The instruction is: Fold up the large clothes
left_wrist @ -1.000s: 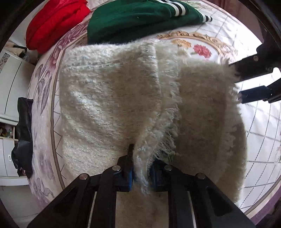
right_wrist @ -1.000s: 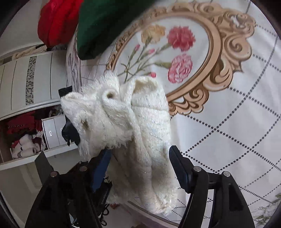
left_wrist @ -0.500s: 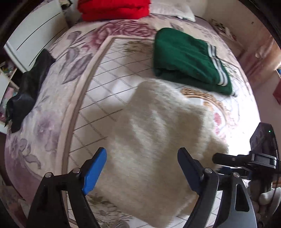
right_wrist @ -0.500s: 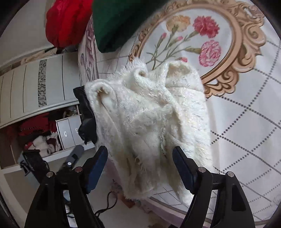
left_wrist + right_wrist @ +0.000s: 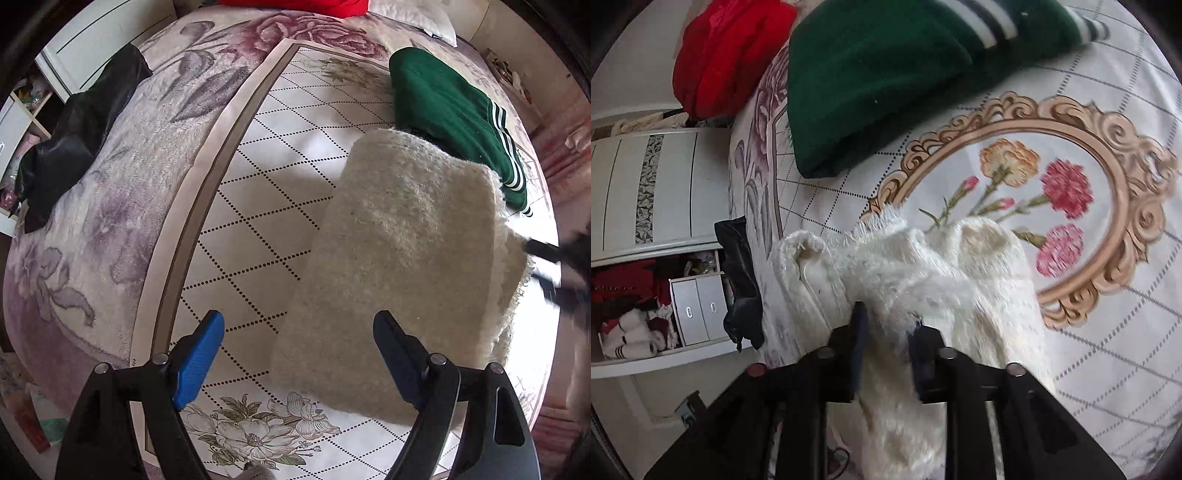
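The cream fuzzy sweater [image 5: 406, 266] is found lying on the bed [image 5: 266, 192], on the quilted bedspread, taken here as the landmark. In the left wrist view it appears as a folded, roughly rectangular bundle, its far corner touching or overlapping the folded green garment [image 5: 454, 110] with white stripes.

The left hand-held gripper [image 5: 299, 354] is held above the near edge of the sweater with its jaws standing wide apart and nothing between the blue pads. It grips nothing. Its position suggests the fold on that side has been laid down and released.

The right hand-held gripper [image 5: 886, 343] is seen at the sweater's bed-edge end, beside the printed floral medallion [image 5: 1071, 206]. Its jaws are closing, with a bunch of the fuzzy fabric between them. The pads appear to press on the cloth, though blur leaves the exact contact uncertain. This end is bunched and raised rather than flat, presumably so it can be carried over for a further fold.

A red garment [image 5: 727, 51] is noted at the far end of the bed, beyond the green one, and a black garment [image 5: 77, 136] lies draped over the bed's side. Both are well apart from the sweater and judged to be uninvolved.

The fold is judged partly complete: one end is flat, the other not yet laid.
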